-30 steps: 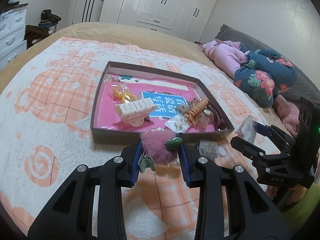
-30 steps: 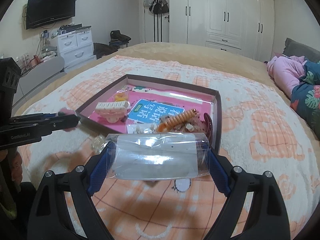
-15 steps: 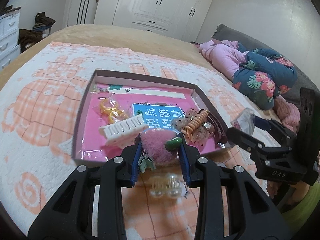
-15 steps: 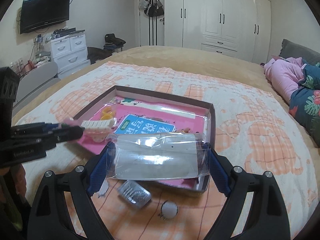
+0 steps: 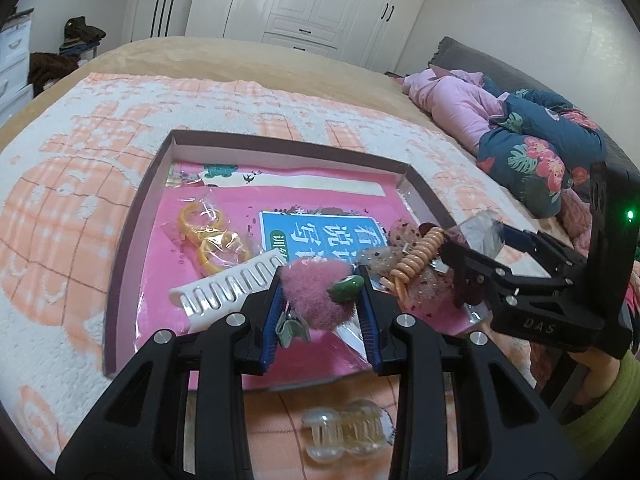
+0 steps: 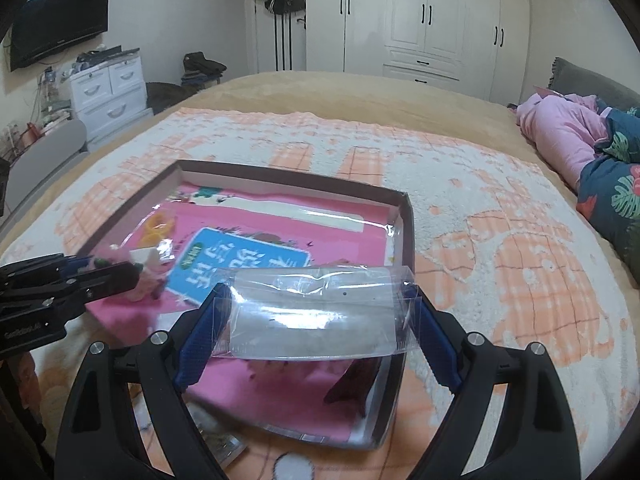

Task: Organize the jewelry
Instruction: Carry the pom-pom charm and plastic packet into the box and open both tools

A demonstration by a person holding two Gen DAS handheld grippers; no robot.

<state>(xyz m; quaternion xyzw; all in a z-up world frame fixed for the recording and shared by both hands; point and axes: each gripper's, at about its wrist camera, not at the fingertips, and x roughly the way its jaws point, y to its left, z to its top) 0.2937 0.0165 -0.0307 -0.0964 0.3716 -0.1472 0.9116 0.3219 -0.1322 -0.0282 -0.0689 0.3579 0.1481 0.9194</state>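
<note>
A shallow brown box with a pink lining lies on the bed; it also shows in the right wrist view. My left gripper is shut on a fluffy pink hair clip with a green piece, held over the box's near part. My right gripper is shut on a clear plastic packet over the box's near right corner; it shows in the left wrist view too. Inside the box lie a white comb, orange rings in a bag and an orange spiral clip.
A clear claw clip lies on the blanket in front of the box. A small foil packet lies near the box's front edge. A pink and floral bundle lies at the right. White drawers stand at the far left.
Both grippers have moved forward from in front of the box to over it, each still holding its item. The clear claw clip and the foil packet stay behind on the blanket.
</note>
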